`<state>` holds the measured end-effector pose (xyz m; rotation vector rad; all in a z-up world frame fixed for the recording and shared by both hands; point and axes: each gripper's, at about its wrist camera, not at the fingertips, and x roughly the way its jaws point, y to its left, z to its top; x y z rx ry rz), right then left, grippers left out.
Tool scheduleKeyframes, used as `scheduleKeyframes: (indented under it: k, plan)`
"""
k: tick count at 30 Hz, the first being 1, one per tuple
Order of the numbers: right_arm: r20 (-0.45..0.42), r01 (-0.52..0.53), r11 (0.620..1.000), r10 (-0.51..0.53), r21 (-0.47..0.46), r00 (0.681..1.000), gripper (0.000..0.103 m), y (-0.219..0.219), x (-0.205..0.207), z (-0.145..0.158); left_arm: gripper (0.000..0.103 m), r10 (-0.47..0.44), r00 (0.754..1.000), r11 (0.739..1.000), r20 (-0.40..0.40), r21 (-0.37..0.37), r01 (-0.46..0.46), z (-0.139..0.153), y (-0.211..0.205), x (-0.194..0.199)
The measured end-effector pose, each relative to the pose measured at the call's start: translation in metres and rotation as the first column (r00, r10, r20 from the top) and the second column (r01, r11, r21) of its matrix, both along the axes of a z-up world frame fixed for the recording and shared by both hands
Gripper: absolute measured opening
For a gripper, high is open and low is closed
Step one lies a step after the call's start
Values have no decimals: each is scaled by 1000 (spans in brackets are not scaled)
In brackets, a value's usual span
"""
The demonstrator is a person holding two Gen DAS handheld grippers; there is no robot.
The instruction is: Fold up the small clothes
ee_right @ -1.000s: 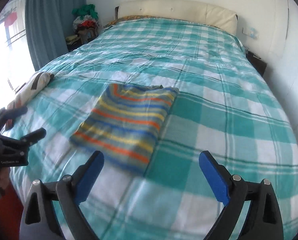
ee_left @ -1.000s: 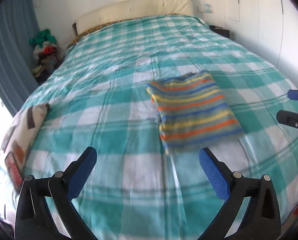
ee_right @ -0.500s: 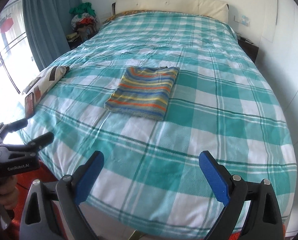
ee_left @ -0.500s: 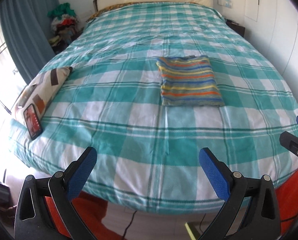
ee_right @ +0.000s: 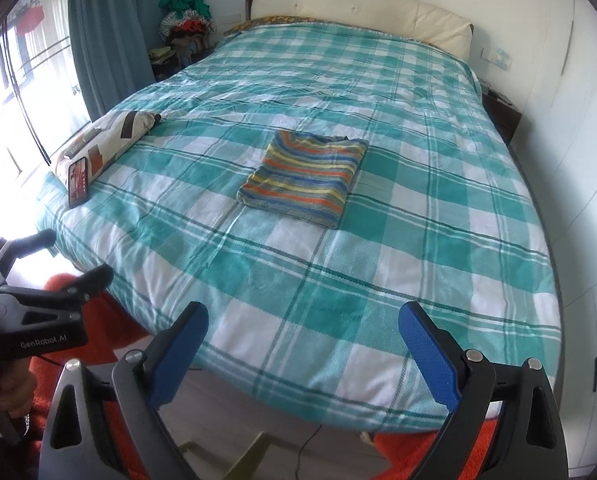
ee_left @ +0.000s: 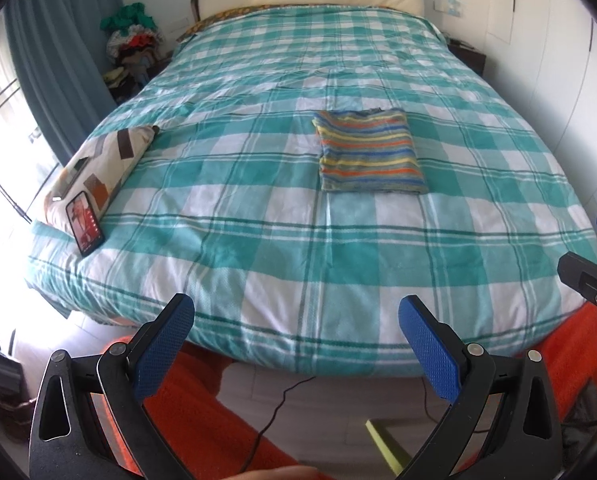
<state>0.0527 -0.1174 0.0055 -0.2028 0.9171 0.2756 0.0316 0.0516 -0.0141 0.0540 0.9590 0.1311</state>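
Observation:
A folded striped garment (ee_left: 368, 151) in orange, yellow, blue and green lies flat on the teal checked bed cover (ee_left: 258, 240), right of the middle; it also shows in the right wrist view (ee_right: 306, 176). My left gripper (ee_left: 296, 334) is open and empty, held off the foot of the bed, far from the garment. My right gripper (ee_right: 303, 340) is open and empty, also back past the foot of the bed. The right gripper shows at the right edge of the left wrist view (ee_left: 590, 280). The left gripper shows at the left of the right wrist view (ee_right: 46, 288).
A patterned pillow (ee_left: 98, 164) lies at the bed's left edge with a phone (ee_left: 84, 222) leaning on it. A pile of clothes (ee_left: 132, 40) stands by the curtain (ee_left: 58, 52). An orange rug (ee_left: 186, 420) and a cable (ee_left: 274, 412) lie on the floor. A nightstand (ee_right: 502, 116) stands at the right.
Both grippers have pulled back from over the bed to beyond its foot, so the garment looks smaller and farther. The garment has not moved. Both jaws stay open.

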Motion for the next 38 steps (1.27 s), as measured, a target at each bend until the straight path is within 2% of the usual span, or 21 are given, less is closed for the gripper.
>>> scheduleKeyframes:
  k: [6,11,17,28,34,38]
  plan:
    - [14,48,999,-49,24,999,95,-5,-16,16,102,-5,1000,1000,-10,-27,5,5,-3,-3]
    - [29,87,996,-87,6,996,95,-11,-18,17,102,3,1000,999,4,-41,-3,13,-5,-4]
    - [57,106,994,-104,-30,993,95,-10,-15,13,102,-5,1000,1000,17,-28,6,19,-9,0]
    - [69,134,990,-132,-32,989,95,-13,-15,12,102,-23,1000,1000,15,-14,23,17,-16,4]
    - [69,132,991,-130,-29,989,95,-14,-15,12,102,-47,999,998,21,-36,47,18,-21,1]
    - [71,135,990,-133,-27,989,95,-16,-14,12,101,-52,997,999,48,-2,53,22,-27,-2]
